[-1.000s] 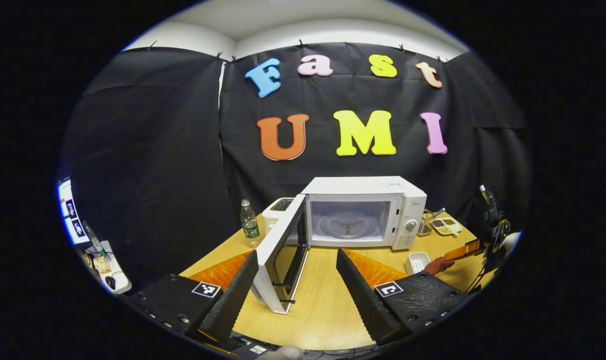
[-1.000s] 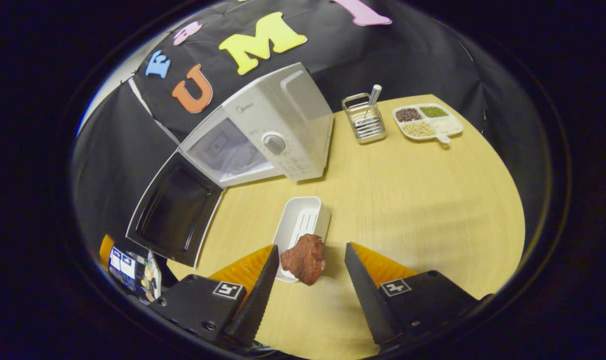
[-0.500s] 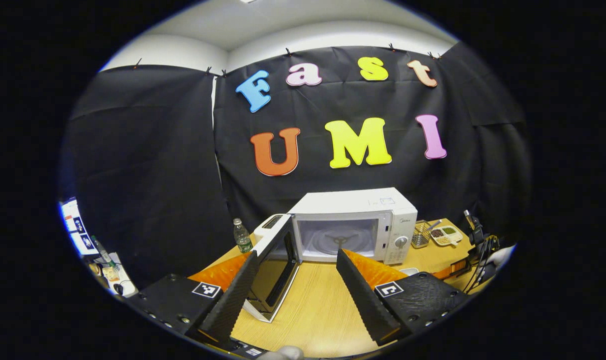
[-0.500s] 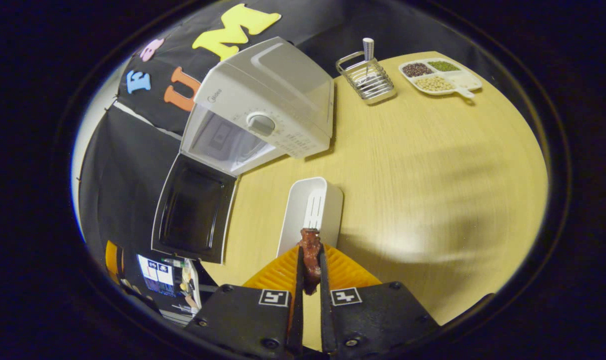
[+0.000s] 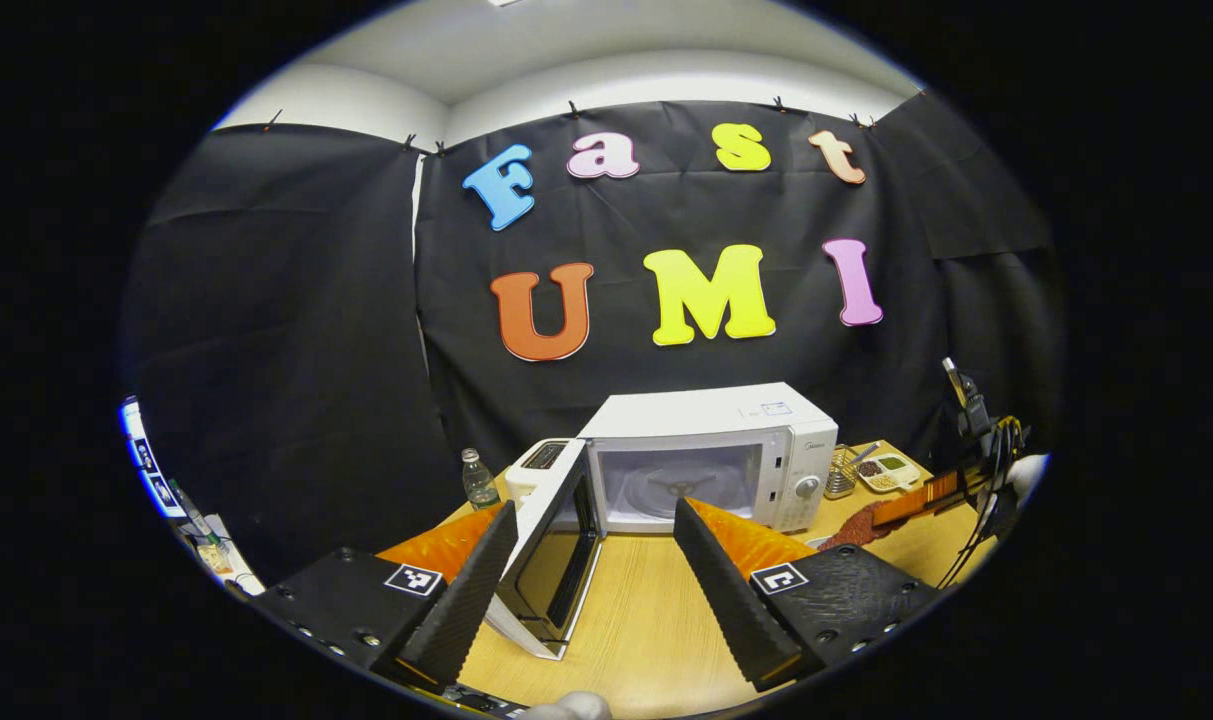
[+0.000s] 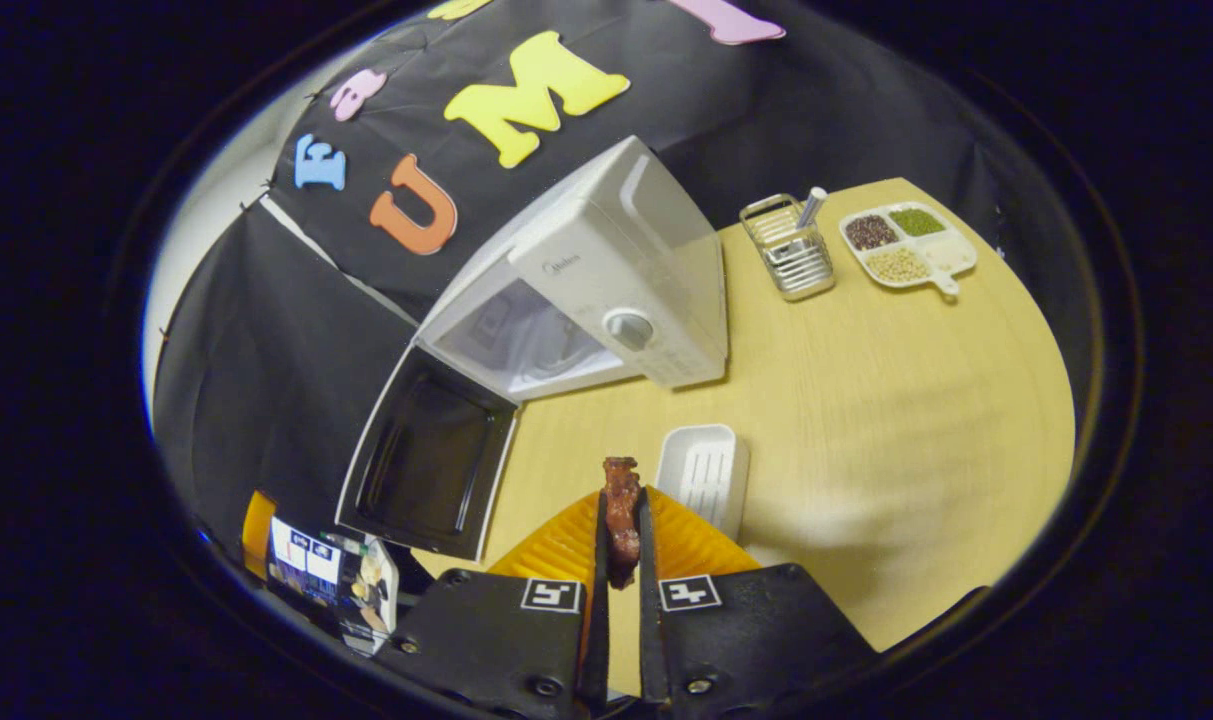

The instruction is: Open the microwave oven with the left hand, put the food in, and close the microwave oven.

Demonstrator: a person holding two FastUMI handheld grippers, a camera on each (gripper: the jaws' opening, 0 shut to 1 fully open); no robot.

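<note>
The white microwave [image 5: 711, 455] [image 6: 606, 290] stands at the back of the round wooden table with its door [image 5: 551, 535] [image 6: 426, 450] swung wide open. Its glass turntable [image 5: 681, 487] sits bare inside. My right gripper [image 6: 621, 525] is shut on a reddish-brown piece of meat [image 6: 621, 500], held above the table in front of the oven. In the left gripper view that meat [image 5: 856, 525] hangs at the right. My left gripper [image 5: 591, 560] is open, held back from the door, nothing between its fingers.
A white ridged dish [image 6: 704, 468] lies on the table [image 6: 866, 420] before the microwave. A wire utensil rack [image 6: 791, 250] and a divided plate of beans [image 6: 906, 245] sit at the back right. A toaster [image 5: 538, 463] and water bottle [image 5: 478, 480] stand left of the oven.
My right gripper closed on the meat and lifted it off the white dish, swinging toward the oven. My left gripper drew back from the open door.
</note>
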